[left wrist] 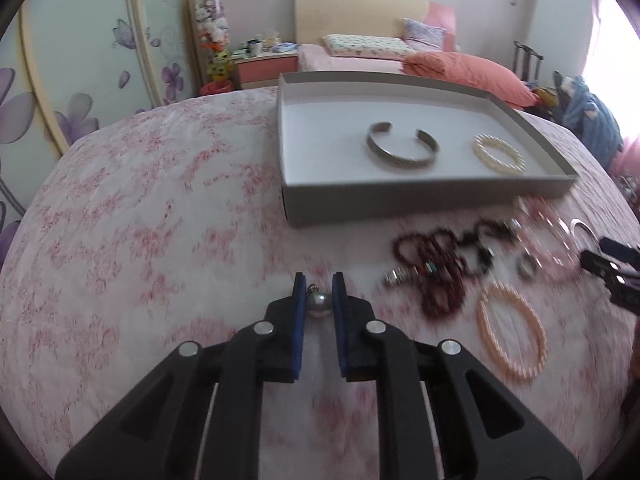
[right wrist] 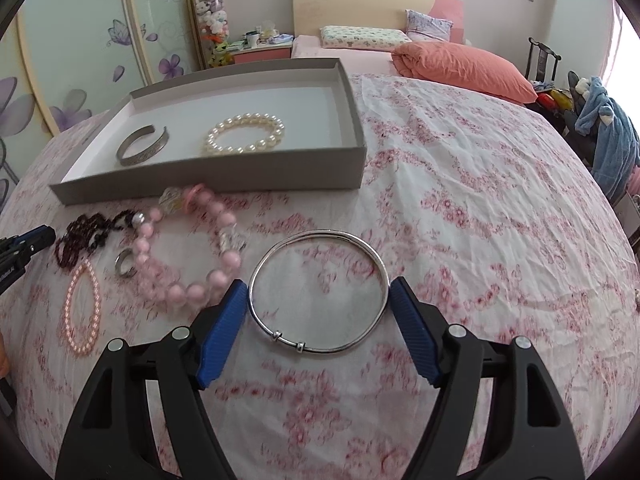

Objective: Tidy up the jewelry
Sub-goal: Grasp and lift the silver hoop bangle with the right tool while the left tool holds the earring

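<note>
A shallow grey box on the floral cloth holds a silver cuff and a white pearl bracelet. My left gripper is shut on a silver pearl pendant, held just above the cloth. My right gripper is open, its pads on either side of a thin silver bangle lying flat. Loose pieces lie in front of the box: dark red beads, a pink beaded bracelet, a peach pearl bracelet, a ring.
The table is covered by a white cloth with pink flowers. Behind it stand a bed with an orange duvet, a nightstand and a flowered wardrobe. Blue clothing hangs at the right.
</note>
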{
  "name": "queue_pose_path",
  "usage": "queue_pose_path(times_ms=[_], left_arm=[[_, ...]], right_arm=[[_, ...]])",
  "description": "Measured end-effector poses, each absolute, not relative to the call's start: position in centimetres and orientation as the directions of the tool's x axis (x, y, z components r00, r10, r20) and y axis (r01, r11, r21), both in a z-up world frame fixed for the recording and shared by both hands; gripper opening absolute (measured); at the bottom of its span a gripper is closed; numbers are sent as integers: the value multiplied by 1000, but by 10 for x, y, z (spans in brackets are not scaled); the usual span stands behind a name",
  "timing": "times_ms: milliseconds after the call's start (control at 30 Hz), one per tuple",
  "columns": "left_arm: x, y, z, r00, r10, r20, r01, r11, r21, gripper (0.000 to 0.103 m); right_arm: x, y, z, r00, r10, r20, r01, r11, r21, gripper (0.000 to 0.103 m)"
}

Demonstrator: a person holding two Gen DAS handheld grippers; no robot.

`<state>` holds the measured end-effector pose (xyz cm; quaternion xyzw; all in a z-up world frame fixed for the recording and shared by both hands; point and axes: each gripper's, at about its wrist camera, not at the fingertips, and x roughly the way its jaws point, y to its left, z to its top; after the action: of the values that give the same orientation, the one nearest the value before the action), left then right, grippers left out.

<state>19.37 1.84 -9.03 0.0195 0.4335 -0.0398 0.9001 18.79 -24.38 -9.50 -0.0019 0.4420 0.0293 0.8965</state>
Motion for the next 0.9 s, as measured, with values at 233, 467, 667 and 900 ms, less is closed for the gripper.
queue_pose_path(times_ms=[233, 467, 667, 900], left_arm=[[183, 19, -92, 617, -83, -782, 126, 992, -5, 15], [183, 20, -92, 617, -83, -783, 127, 992, -5, 20], [181, 19, -94, 617, -70, -784, 131, 991, 15, 34], [179, 17, -95, 618, -72, -783, 132, 991, 13, 25]], right_arm=[[186, -243, -95, 609, 53, -792, -58, 998, 22, 74], [187, -243, -95, 605, 53, -794, -59, 998, 21, 76], [185, -243, -96, 607, 57, -793, -63, 998, 23, 80], [185, -243, -96, 607, 56, -792, -63, 998, 22, 80]])
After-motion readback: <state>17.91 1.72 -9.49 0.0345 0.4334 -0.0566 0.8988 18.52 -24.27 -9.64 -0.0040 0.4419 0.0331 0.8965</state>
